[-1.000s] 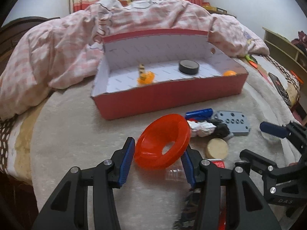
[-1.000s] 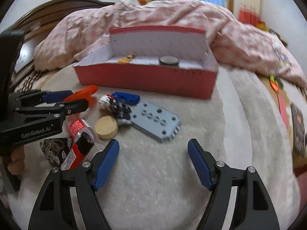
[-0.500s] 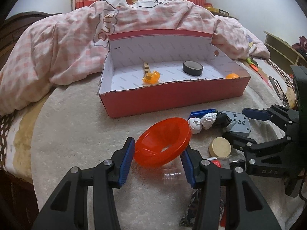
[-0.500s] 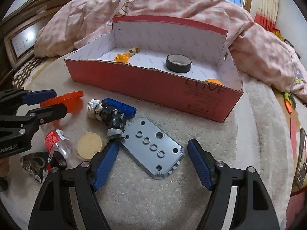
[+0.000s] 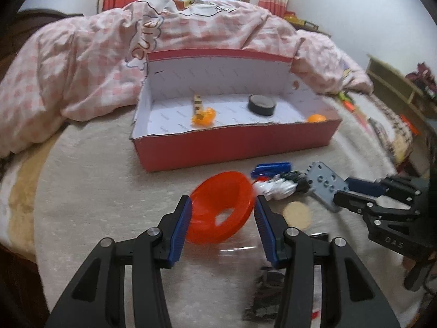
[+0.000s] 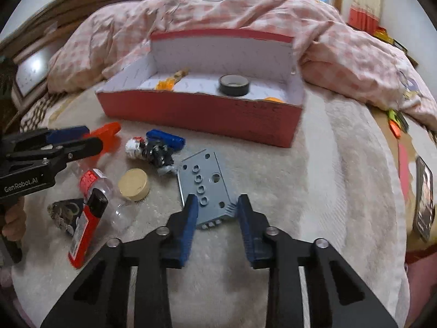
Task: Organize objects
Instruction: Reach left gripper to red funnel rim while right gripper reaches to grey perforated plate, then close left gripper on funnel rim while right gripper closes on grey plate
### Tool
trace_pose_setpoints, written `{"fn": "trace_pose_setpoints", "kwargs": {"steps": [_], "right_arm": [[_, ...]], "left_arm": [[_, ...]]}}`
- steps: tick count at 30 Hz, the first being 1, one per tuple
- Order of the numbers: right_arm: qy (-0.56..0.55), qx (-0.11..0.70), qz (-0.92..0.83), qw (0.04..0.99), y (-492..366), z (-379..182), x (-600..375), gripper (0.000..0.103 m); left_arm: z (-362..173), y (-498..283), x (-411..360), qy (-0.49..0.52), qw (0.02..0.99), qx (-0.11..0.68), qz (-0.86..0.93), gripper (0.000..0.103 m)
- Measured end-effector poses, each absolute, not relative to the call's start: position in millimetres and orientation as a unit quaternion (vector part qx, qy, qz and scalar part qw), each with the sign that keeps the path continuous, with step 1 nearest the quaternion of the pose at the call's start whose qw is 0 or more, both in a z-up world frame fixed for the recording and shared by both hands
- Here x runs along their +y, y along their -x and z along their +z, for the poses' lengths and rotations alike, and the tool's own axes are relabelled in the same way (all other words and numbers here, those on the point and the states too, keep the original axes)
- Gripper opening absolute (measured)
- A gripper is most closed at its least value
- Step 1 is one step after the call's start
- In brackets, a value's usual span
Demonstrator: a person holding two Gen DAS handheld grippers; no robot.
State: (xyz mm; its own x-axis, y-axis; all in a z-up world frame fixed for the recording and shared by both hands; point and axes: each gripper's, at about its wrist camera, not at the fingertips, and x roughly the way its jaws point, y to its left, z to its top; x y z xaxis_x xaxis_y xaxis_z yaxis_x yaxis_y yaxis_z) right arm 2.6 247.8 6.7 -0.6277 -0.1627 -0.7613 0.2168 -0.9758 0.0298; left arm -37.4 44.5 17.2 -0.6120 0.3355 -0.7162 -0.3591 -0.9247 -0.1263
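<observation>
My left gripper (image 5: pixel 221 218) is shut on an orange funnel (image 5: pixel 222 207) and holds it above the blanket, in front of the red box (image 5: pixel 235 147). It also shows in the right wrist view (image 6: pixel 73 139). My right gripper (image 6: pixel 217 213) is shut on the near end of a grey plate with holes (image 6: pixel 203 188), which also shows in the left wrist view (image 5: pixel 323 181). The box holds a roll of black tape (image 6: pixel 234 84), an orange toy (image 5: pixel 203 116) and an orange ball (image 5: pixel 316 118).
On the blanket lie a blue tube (image 6: pixel 165 138), a small black-and-white figure (image 6: pixel 150 150), a round wooden disc (image 6: pixel 134 184), a clear bottle with a red label (image 6: pixel 106 191), a red lighter (image 6: pixel 87 224) and a dark packet (image 6: pixel 65 213). A pink quilt (image 5: pixel 109 63) is piled behind the box.
My right gripper moved down and forward and closed on the grey plate. My left gripper kept hold of the funnel and lifted it a little toward the box.
</observation>
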Motion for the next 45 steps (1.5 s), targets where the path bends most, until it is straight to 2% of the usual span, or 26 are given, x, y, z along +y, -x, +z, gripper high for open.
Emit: {"fn": "trace_pose_setpoints", "kwargs": {"steps": [6,10,16,20,23,24,31,40,45], "right_arm": [[-0.426,0.023,-0.898,0.111,-6.4,6.0,253.8,0.027],[-0.426,0.02,-0.897,0.114,-1.8,5.4,252.3,0.035],[-0.423,0.03,-0.897,0.122,0.3,2.4,246.6,0.045],[-0.422,0.037,-0.897,0.128,0.1,-3.3,241.4,0.057],[-0.414,0.048,-0.9,0.131,-2.5,-5.0,237.9,0.061],[-0.412,0.049,-0.9,0.132,-2.9,-5.6,237.4,0.062],[-0.401,0.033,-0.905,0.138,-5.4,-6.8,242.1,0.062],[-0.399,0.032,-0.906,0.139,-5.6,-7.6,242.0,0.063],[-0.405,0.039,-0.902,0.147,-2.7,-7.0,238.3,0.073]], "left_arm": [[21.8,41.7,42.7,0.4,0.218,-0.003,0.89,0.047],[12.3,54.5,51.1,0.433,0.23,0.002,0.872,0.047],[13.2,51.0,58.0,0.43,0.228,0.03,0.873,0.047],[20.0,49.0,51.4,0.425,0.223,0.018,0.877,0.064],[24.8,49.8,47.6,0.412,0.21,0.022,0.886,0.078],[25.0,50.5,48.1,0.411,0.207,0.027,0.888,0.079],[3.2,62.0,65.7,0.451,0.221,0.057,0.863,0.079],[-9.0,70.5,67.2,0.468,0.21,0.046,0.857,0.078],[-7.7,65.6,66.5,0.453,0.202,0.052,0.866,0.07]]}}
